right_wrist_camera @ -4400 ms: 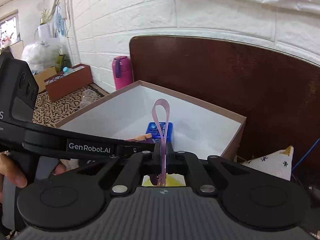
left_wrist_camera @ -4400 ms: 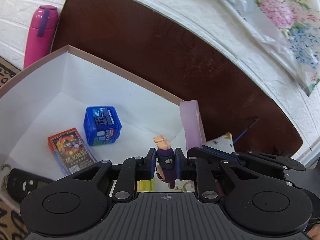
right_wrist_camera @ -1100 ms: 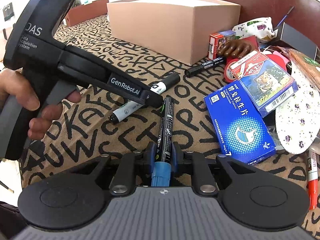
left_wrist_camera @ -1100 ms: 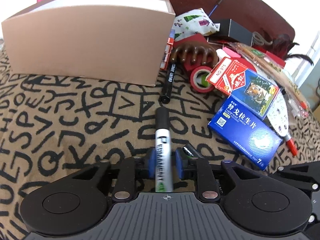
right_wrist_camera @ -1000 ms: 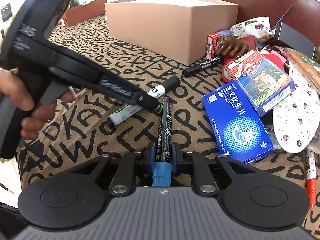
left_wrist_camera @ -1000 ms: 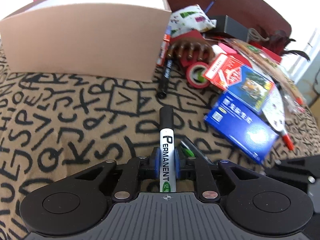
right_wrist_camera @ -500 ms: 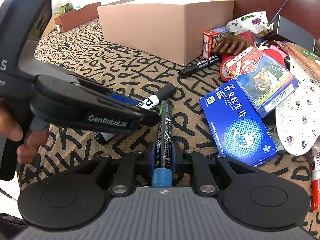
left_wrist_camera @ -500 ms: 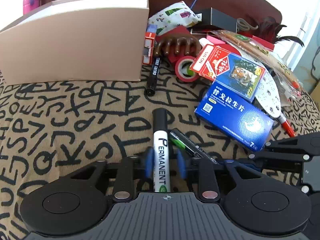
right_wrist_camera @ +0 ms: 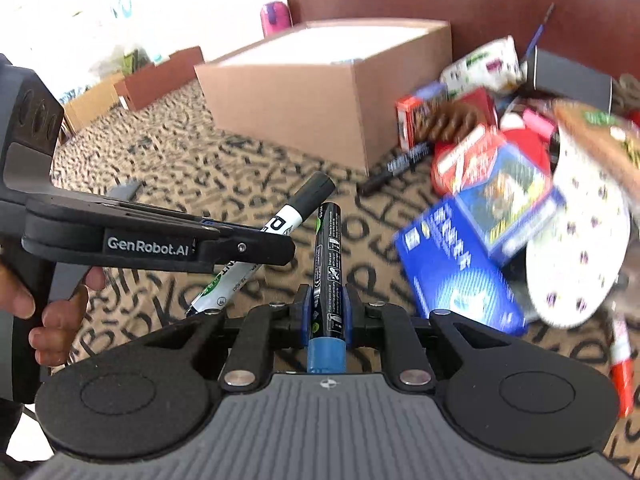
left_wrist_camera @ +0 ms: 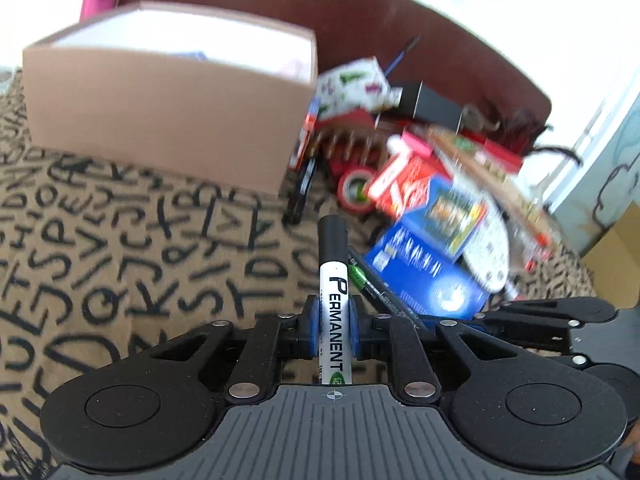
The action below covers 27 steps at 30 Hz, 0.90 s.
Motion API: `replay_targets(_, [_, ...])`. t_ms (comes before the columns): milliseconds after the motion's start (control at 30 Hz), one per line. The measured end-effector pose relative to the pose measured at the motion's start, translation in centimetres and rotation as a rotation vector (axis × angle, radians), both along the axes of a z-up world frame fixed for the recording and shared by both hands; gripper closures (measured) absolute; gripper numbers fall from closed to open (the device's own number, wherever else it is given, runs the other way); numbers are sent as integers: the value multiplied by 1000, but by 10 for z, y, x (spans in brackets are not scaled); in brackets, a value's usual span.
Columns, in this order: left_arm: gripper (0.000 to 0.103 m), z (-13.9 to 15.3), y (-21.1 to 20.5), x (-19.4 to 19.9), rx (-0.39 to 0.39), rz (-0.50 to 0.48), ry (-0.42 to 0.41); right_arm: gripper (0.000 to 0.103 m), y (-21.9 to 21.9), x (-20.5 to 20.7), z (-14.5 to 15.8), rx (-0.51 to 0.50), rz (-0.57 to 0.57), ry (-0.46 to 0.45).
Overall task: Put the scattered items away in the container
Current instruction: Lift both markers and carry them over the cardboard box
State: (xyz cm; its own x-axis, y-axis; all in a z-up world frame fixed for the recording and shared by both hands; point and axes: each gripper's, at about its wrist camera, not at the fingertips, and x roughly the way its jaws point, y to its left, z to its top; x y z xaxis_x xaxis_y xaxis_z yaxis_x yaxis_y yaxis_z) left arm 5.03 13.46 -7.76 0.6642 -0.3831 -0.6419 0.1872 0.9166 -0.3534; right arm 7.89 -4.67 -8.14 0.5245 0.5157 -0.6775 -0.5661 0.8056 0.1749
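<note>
The left gripper (left_wrist_camera: pixel 334 330) is matt black plastic with bright metal rivets and blue rubbery pads; its ribbed grey top looks dull. It clamps a white marker (left_wrist_camera: pixel 335 304) of smooth, slightly glossy plastic with a black cap. The right gripper (right_wrist_camera: pixel 327 314), of the same make, clamps a black marker (right_wrist_camera: pixel 328 264) with a shiny printed barrel and a blue end. The box (left_wrist_camera: pixel 160 120) is matt tan cardboard, white inside. The cloth (left_wrist_camera: pixel 100 248) beneath looks soft and woven, printed with black letters. The blue carton (right_wrist_camera: pixel 452 268) is glossy card.
</note>
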Motion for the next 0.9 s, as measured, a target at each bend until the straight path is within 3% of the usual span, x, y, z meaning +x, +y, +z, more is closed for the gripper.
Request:
replay_targets(200, [91,36,11,14,-20,39,-89,85,8,24,24,58,21,-14])
replay_targets(533, [91,106,45,63,-12,147,-242,85,49,89,98,84,45,-154])
replay_targets(700, [91,121,68,110,-11,213,-233,85,77,136,114,95,29,-141])
replay_targets(900, [91,111,87,165,9,237,-179,85,109,185,91,21,5,-101])
